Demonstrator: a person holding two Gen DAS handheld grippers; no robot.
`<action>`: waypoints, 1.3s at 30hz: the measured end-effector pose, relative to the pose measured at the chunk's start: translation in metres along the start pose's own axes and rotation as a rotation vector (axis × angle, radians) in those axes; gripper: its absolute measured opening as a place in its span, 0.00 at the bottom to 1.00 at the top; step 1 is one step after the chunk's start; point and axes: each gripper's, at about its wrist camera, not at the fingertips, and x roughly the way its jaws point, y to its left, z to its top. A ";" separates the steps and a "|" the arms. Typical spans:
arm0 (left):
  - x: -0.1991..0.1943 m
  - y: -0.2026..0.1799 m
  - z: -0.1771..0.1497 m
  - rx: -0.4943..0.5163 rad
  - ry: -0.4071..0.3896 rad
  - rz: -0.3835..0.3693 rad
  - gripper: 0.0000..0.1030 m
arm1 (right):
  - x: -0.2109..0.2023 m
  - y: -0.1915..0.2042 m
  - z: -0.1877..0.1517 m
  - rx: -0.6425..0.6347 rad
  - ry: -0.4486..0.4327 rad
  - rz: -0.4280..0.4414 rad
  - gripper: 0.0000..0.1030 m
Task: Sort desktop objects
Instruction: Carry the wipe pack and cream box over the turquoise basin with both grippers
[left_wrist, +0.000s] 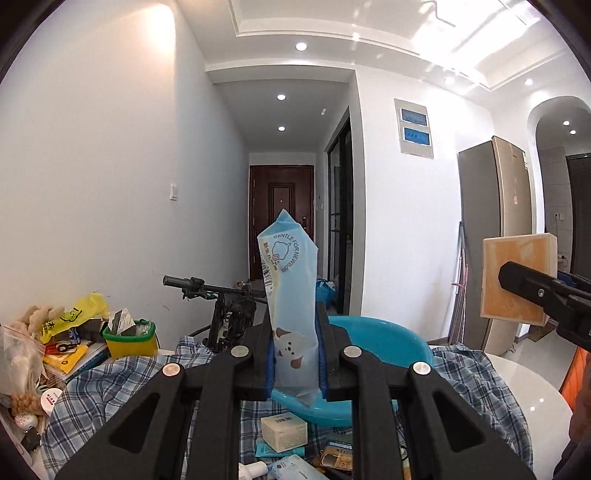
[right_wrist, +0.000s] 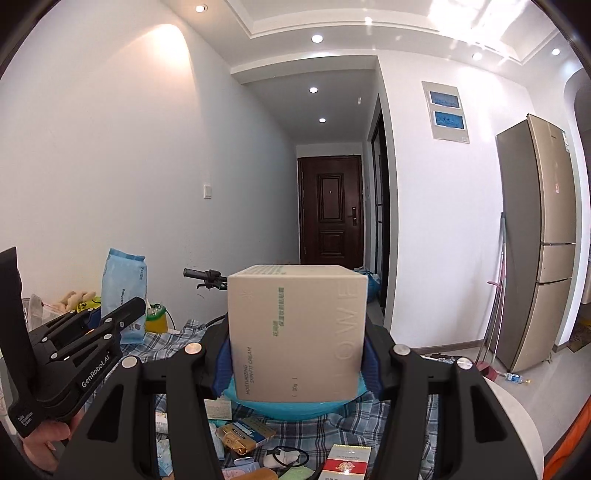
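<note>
Gripping wipes pack (left_wrist: 291, 306), cream box (right_wrist: 295, 332)

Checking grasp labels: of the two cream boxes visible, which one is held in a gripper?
The larger cream box, printed "Skin-Fit Cream", is clamped in the right gripper. The smaller cream box lies on the plaid cloth.

Your left wrist camera looks level along its fingers, close above the blue basin (left_wrist: 388, 343), toward the far door (left_wrist: 280, 218). Your right wrist camera faces likewise; both share the door (right_wrist: 330, 210), fridge (right_wrist: 535, 240) and basin (right_wrist: 288, 408).
</note>
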 end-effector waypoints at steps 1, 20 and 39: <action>-0.003 -0.001 0.004 0.003 -0.015 0.005 0.18 | 0.000 0.000 0.002 0.005 -0.008 -0.001 0.53; 0.022 -0.002 0.034 -0.035 -0.022 -0.058 0.18 | 0.039 -0.008 0.011 0.015 0.028 0.006 0.53; 0.125 0.005 0.021 -0.045 0.068 -0.051 0.18 | 0.104 -0.021 0.012 0.036 0.041 -0.018 0.53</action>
